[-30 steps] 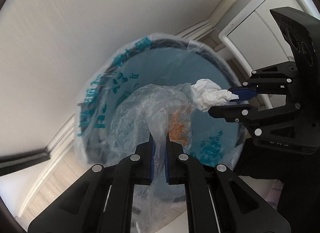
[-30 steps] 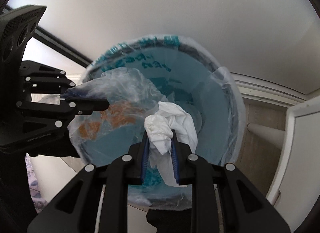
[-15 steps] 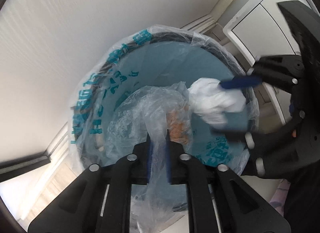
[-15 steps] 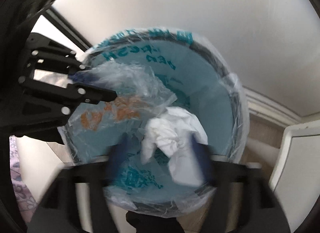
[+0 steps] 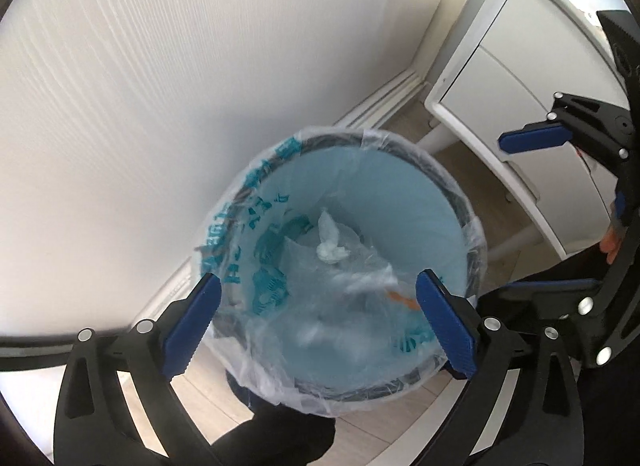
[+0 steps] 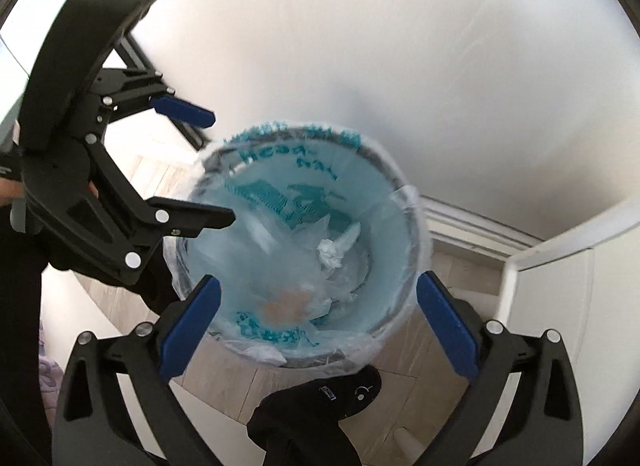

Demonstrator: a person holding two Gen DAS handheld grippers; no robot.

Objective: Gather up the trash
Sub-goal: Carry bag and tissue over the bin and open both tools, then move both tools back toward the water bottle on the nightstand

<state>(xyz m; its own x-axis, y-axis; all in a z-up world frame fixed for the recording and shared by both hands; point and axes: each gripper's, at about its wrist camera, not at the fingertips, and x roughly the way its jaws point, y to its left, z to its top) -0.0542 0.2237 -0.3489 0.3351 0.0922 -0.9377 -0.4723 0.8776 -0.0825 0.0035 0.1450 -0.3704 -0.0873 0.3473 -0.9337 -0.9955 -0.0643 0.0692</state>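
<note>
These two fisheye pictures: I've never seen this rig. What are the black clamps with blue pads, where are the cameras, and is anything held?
No robot arm here: a person carries two hand-held grippers, each with a camera looking along its fingers. One picture comes from the left gripper, the other from the right gripper; each also shows the other gripper at its edge. Both hang open and empty over a bin lined with a printed plastic liner. Inside lie a crumpled white tissue and a clear plastic bag with orange bits. The bin stands on a wood-look floor beside a white wall.
</note>
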